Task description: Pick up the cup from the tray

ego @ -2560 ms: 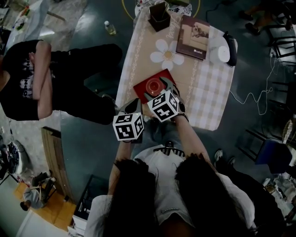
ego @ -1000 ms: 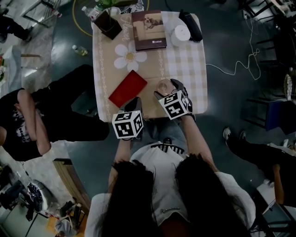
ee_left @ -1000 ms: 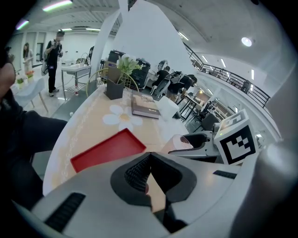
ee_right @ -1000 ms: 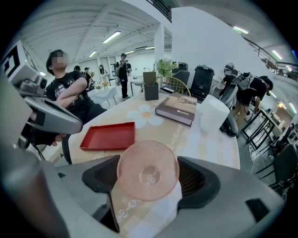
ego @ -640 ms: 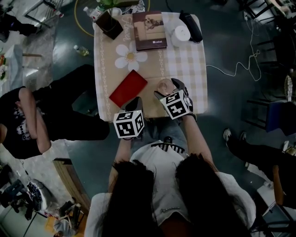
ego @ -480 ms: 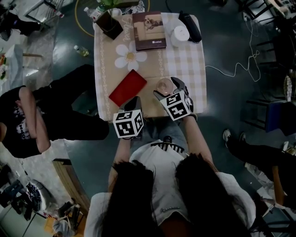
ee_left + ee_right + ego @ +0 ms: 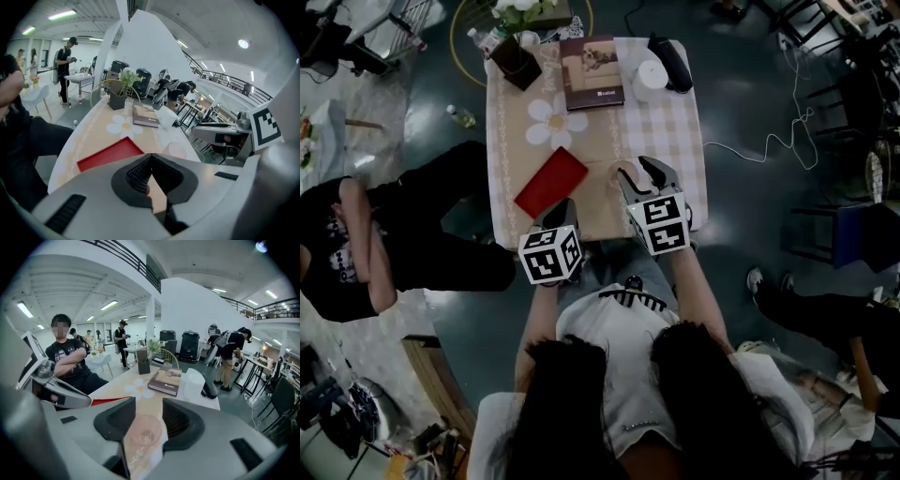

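Right of flat red tray (image 7: 551, 181), clear pinkish cup (image 7: 144, 431) on tablecloth (image 7: 675, 122): removal looks done. Above cup, right gripper (image 7: 149, 400) jaws apart, just closing; left gripper (image 7: 151, 155) jaws together.

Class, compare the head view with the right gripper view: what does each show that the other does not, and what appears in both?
Only the head view shows the wearer's white shirt and a bottle on the floor beside the table. Only the right gripper view shows the ceiling lights and the upper-floor railing. Both show the cup standing on the table off the red tray, the book, and a seated person with folded arms.
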A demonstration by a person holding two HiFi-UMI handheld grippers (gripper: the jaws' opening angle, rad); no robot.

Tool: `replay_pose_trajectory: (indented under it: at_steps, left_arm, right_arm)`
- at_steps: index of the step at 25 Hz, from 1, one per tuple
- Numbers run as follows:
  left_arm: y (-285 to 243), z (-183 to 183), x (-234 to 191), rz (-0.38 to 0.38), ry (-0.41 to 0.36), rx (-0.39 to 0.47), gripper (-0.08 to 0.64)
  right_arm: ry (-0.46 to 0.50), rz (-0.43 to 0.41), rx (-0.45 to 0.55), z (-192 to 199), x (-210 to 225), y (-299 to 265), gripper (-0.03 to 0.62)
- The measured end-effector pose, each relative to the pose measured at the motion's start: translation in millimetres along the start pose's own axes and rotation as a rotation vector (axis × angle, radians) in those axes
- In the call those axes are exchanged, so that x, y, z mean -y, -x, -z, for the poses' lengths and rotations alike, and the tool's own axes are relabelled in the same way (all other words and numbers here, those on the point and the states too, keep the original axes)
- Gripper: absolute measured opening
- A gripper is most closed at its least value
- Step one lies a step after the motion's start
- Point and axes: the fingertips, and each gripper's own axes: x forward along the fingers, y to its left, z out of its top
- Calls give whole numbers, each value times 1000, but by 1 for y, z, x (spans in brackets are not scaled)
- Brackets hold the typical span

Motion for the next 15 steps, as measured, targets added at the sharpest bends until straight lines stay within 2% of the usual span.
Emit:
replay_pose_trajectory:
  at_steps: [3, 6, 9, 15]
  left_arm:
    - [6, -7, 7, 18, 1, 30, 8]
    - [16, -15, 16, 32, -23, 74, 8]
    - [25, -21, 26, 64, -33, 111, 8]
    - [33, -16, 35, 70, -83, 117, 8]
  right_arm:
    - [5, 1, 2, 0, -7, 7, 134]
    - [-5, 4, -4, 5, -16, 13, 9]
    - [-7, -13, -28, 19, -27, 17, 9]
    - [-1, -6, -36, 27, -38, 27, 6]
